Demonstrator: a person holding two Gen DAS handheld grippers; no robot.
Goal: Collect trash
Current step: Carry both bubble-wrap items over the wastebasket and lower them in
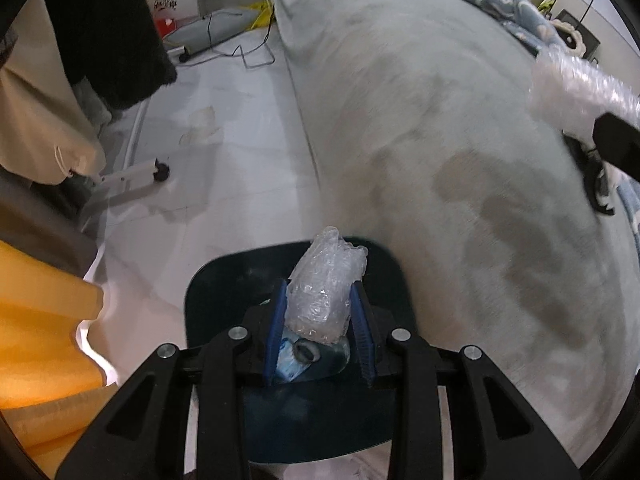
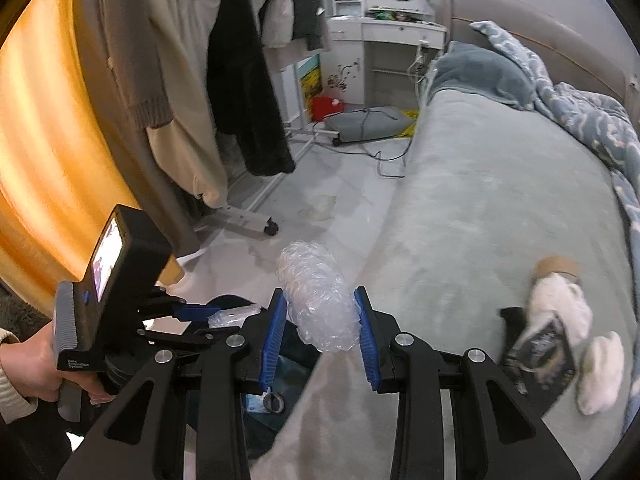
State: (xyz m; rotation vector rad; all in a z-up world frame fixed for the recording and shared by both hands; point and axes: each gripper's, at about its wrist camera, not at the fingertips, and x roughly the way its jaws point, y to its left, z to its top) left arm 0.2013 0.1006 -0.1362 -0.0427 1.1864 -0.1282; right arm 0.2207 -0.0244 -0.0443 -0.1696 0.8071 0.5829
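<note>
grey bed [image 1: 440, 128], hanging clothes [image 2: 248, 80], orange curtain [image 2: 44, 140]

pads [image 1: 362, 318]: blue
wrap [image 1: 324, 284]: clear, bubbled
bin [image 1: 224, 280]: dark teal
bed [image 1: 420, 140]: pale grey-green, darker blotches
quilt [image 2: 580, 120]: blue, pale swirls
curtain [image 2: 44, 128]: glowing orange
coat [image 2: 244, 92]: black
floor [image 1: 224, 152]: pale grey tile
box [image 2: 326, 106]: red

The bin [image 1: 208, 304] stands on the floor [image 1: 224, 152] just beside the bed [image 1: 440, 140], at its left edge. Above the bin hangs the left gripper's [image 1: 320, 300] wad of bubble wrap [image 1: 324, 284]; inside the bin lies other trash [image 1: 296, 356]. The right gripper's [image 2: 320, 320] wad [image 2: 316, 296] hangs over the bed's edge, near the bin.
</note>
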